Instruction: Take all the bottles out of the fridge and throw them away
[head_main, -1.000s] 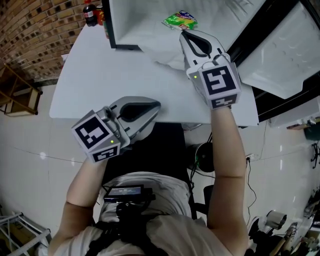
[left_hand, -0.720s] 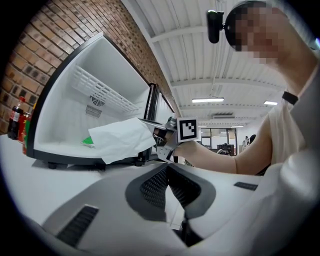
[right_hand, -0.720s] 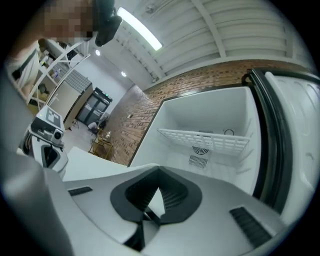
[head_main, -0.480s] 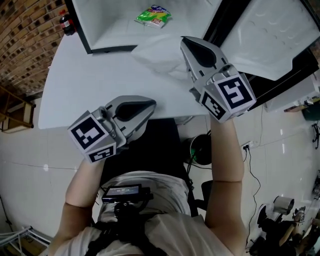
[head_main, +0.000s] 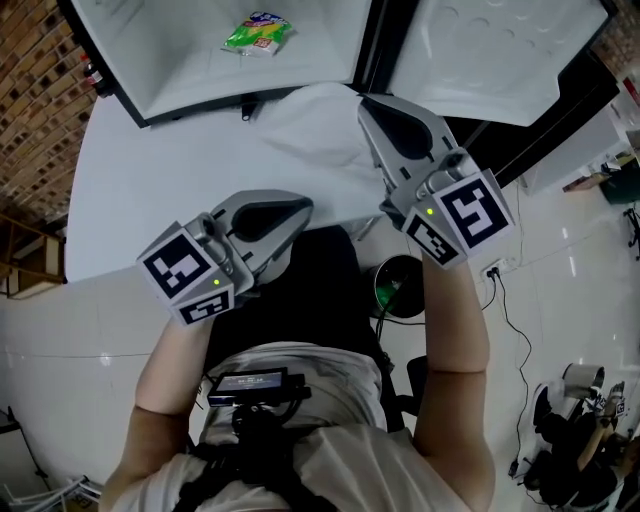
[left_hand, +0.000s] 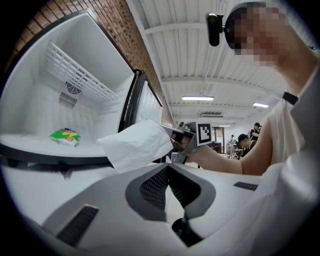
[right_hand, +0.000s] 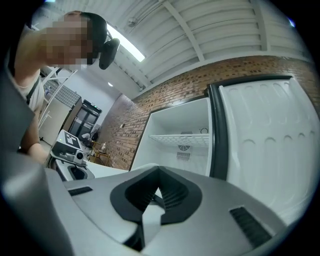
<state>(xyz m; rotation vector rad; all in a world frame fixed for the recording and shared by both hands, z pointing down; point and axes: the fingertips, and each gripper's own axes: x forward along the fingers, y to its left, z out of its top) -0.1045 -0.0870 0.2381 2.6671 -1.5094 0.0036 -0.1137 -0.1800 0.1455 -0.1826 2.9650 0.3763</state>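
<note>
Fridge (head_main: 180, 50) standing open: 1 green packet (head_main: 258, 33) lying inside. Right gripper (head_main: 366, 102): fingers clamping 1 white bag (head_main: 310, 130) before fridge. Left gripper (head_main: 306, 206): fingers pressing together, empty.

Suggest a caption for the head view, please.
Right tool shut on a white sheet before the open fridge, left tool shut and empty, green packet inside.

fridge (left_hand: 75, 107) lining: white moulded plastic, smooth, faint sheen. wire rack (left_hand: 80, 80) inside: thin bars, white coated look. green packet (left_hand: 65, 136): glossy printed film, crinkled. white sheet (left_hand: 137, 145): thin, soft, matt, creased; paper or film, cannot tell. left gripper (head_main: 303, 207) and right gripper (head_main: 366, 103): grey matt plastic shells, dark ribbed pads (left_hand: 155, 187). table (head_main: 170, 180): white, smooth, matt. wall (head_main: 30, 70): rough red-brown brick. floor (head_main: 90, 350): pale glossy tile, showing light spots.
</note>
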